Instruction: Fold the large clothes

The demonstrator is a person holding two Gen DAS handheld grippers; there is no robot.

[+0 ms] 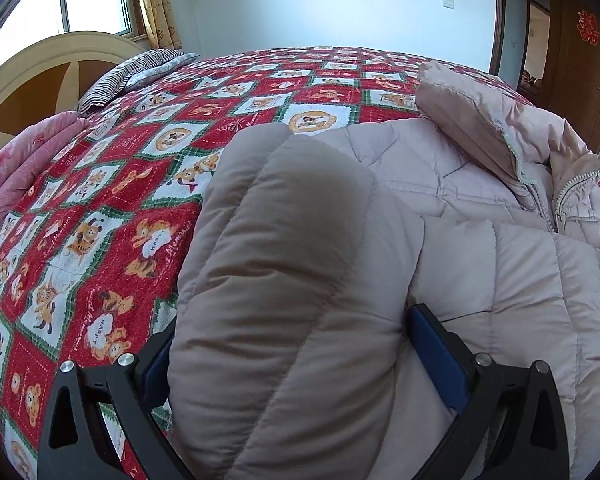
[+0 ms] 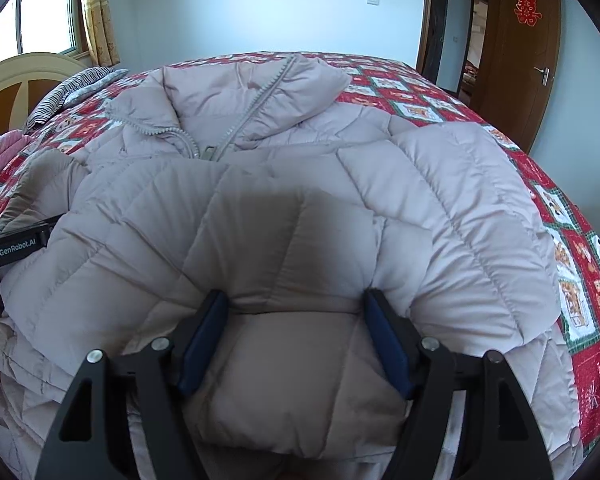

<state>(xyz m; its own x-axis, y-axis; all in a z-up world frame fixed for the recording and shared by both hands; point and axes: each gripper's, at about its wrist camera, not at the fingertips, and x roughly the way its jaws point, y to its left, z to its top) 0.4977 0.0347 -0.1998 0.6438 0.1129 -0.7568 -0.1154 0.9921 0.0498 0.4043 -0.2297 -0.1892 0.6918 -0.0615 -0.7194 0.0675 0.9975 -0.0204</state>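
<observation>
A pale pink quilted puffer jacket [image 2: 420,184] lies front up on the bed, its collar [image 2: 260,80] at the far end and its zip part open. My right gripper [image 2: 296,300] is shut on a thick fold of the jacket's lower part, which bulges between the blue pads [image 2: 204,336]. In the left wrist view the jacket [image 1: 480,184] spreads to the right. A puffy sleeve or side fold [image 1: 292,240] fills my left gripper [image 1: 292,328], whose fingers stand wide and press on both sides of it. The fabric hides both grippers' fingertips.
A red patchwork bedspread [image 1: 120,200] covers the bed. A folded pink quilt [image 1: 16,168] and a striped pillow [image 1: 140,72] lie by the curved headboard [image 1: 40,72] at the left. A brown door [image 2: 516,60] stands beyond the bed's right edge.
</observation>
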